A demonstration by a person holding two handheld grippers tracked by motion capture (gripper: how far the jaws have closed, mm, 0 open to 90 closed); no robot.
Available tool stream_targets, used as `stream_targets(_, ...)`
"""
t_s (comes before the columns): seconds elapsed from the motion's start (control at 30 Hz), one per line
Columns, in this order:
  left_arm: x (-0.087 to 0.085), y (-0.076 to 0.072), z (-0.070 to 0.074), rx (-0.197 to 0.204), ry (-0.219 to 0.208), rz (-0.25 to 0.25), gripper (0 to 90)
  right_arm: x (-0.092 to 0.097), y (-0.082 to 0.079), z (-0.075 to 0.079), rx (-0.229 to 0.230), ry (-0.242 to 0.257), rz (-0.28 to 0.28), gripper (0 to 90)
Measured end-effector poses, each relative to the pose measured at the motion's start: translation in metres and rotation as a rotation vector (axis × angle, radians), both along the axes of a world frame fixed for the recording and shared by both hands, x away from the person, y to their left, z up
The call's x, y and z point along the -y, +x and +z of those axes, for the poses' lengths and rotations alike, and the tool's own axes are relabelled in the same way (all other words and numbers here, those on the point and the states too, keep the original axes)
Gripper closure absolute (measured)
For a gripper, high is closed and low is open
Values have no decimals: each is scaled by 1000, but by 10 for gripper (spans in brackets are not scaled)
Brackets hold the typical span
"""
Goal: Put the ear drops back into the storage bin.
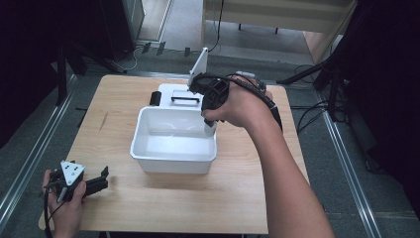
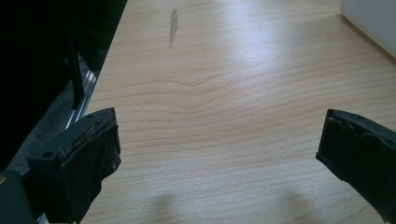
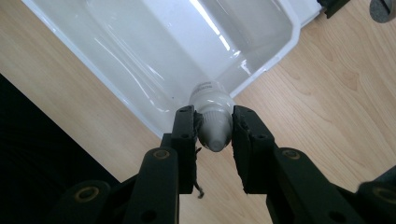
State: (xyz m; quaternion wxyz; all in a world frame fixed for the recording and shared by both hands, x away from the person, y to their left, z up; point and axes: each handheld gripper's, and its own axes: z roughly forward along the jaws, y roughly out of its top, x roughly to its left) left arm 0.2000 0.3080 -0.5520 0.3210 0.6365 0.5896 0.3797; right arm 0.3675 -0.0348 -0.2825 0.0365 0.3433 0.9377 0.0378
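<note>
**Pale wood, a white tub, and a small bottle pinched at its corner**

Light wood grain covers the surface (image 1: 148, 208), the largest thing in the high view, with a short dark streak (image 2: 173, 25) near its left side. At the middle of the surface sits a white plastic tub (image 1: 173, 161), rectangular and open-topped, its glossy inside reflecting light. Just behind the tub lies a flat white lid (image 1: 168, 91) with a black handle on top and a black clip at its left edge.

The right hand-held gripper (image 1: 210, 119) is held by the person's right hand (image 1: 242, 106) over the tub's far right corner, pointing down. In the right gripper view its two black jaws pinch a small white bottle (image 3: 213, 119) between them, gripping its narrower grey-white end, while the wider end hangs above the tub's corner rim, over the inside.

The left hand-held gripper (image 1: 102, 179) rests low at the near left corner of the surface in the person's left hand (image 1: 67, 208), well apart from the tub. Its jaws stand spread wide with only bare wood between them.
</note>
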Motion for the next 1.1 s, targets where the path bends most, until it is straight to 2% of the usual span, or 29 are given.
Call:
stream_targets(0.2, 0, 0, 0, -2, 5, -5, 0, -7, -1, -5, -2, 4, 12, 715)
stream_targets(0.53, 0, 0, 0, -2, 2, -4, 0, -13, -1, -22, -36, 1, 30, 715)
stream_targets(0.87, 0, 0, 0, 1, 2, -5, 0, -16, -3, -44, -58, -3, 47, 715)
stream_targets(0.9, 0, 0, 0, 0, 3, -5, 0, -18, -4, -52, -64, -4, 49, 715)
stream_targets(1.1, 0, 0, 0, 1, 0, -3, 0, -20, -7, -68, -76, -10, 66, 715)
